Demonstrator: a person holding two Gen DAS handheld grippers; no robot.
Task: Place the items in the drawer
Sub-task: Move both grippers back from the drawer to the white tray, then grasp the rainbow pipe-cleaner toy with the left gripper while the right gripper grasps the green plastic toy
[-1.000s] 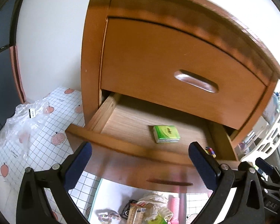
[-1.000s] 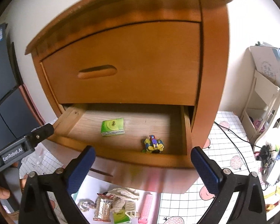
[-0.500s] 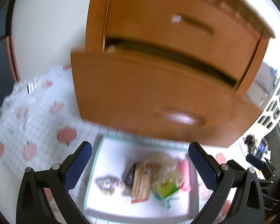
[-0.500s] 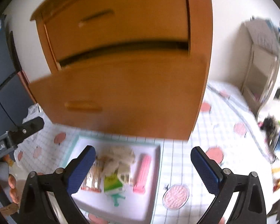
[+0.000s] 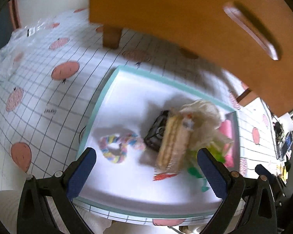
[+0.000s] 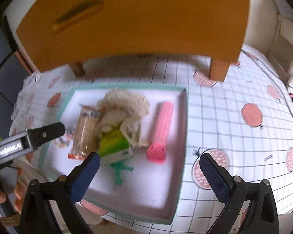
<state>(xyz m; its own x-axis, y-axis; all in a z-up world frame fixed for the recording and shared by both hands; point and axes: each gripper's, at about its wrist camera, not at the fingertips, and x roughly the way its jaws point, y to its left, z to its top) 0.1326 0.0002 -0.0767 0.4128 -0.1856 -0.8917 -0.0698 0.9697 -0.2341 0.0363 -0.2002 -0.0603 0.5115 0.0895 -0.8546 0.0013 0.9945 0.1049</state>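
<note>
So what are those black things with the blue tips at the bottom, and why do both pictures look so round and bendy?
Those are two grabbing tools that a person holds, one in each hand. Each has a tiny camera looking along its two fingers, and its wide lens bends the picture. One picture is from the left claw, the other from the right claw. Both are open and hold nothing. Below them a white tray sits on a checked cloth with pink fruit. In the tray lie a pink ridged stick, a green packet, a snack bar in a clear wrapper, a cream net bag and a rainbow scrunchie. Above hangs the wooden drawer front.
</note>
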